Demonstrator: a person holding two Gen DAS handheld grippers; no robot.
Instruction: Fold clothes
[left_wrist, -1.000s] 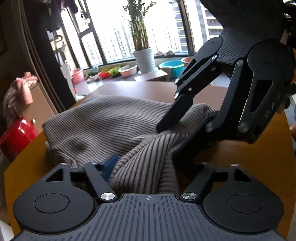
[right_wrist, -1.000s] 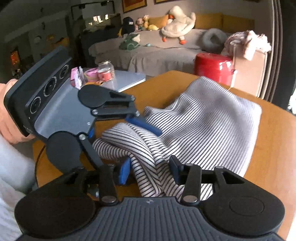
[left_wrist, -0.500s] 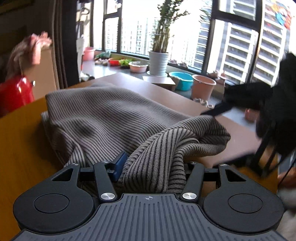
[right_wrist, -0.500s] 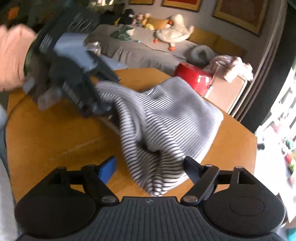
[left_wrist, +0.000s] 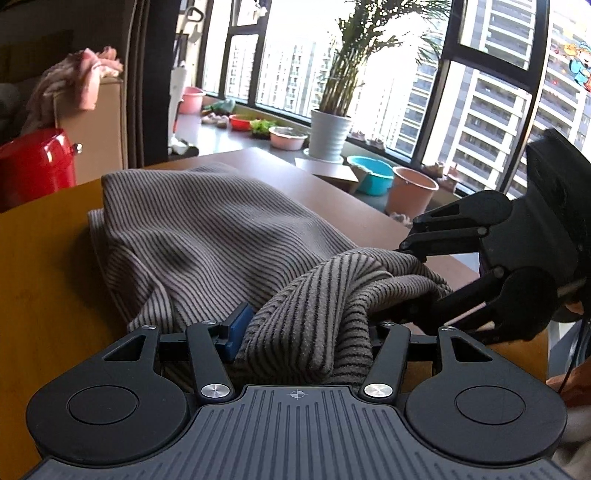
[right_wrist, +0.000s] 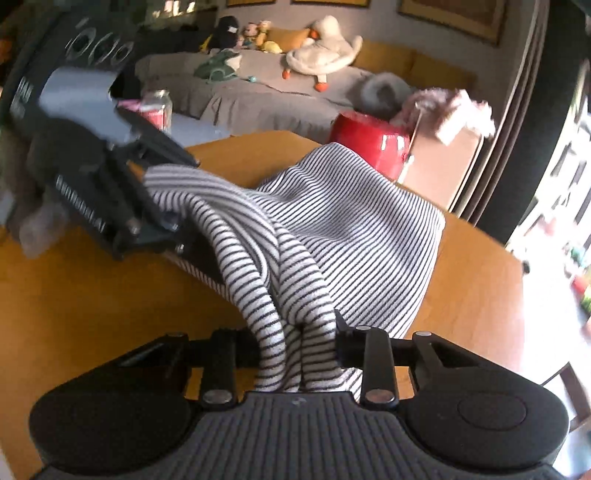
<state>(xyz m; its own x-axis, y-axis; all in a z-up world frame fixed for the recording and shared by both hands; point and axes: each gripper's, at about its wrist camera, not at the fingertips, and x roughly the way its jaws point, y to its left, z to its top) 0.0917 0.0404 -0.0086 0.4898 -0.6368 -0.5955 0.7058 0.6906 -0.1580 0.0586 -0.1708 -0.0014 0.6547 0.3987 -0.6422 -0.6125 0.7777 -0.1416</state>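
The striped garment (left_wrist: 207, 236) lies on the wooden bench (left_wrist: 40, 266), its far part flat and its near edge bunched and lifted. From the left wrist, the left gripper (left_wrist: 306, 332) has a thick fold of that edge between its fingers, a blue pad (left_wrist: 240, 325) pressing the cloth — the jaws are opening slightly, yet the fold is gripped. To the right of the garment the right gripper (left_wrist: 417, 284) reaches in, its fingers at the same bunched edge. Beyond the garment stand a white plant pot (left_wrist: 330, 134), a turquoise basin (left_wrist: 371, 179) and a pink bucket (left_wrist: 412, 194); left of it sits a red container (left_wrist: 37, 162). No writing can be read in this view.

From the right wrist, the right gripper (right_wrist: 297, 347) is closing on twisted folds of the garment (right_wrist: 354, 236), which pass between its fingers and are pinched there. Left of the garment the left gripper (right_wrist: 166, 188) holds the other end of the bunch; white lettering on its body is too blurred to read. Behind the garment are the red container (right_wrist: 373, 144) and a sofa (right_wrist: 258, 99) with soft toys.
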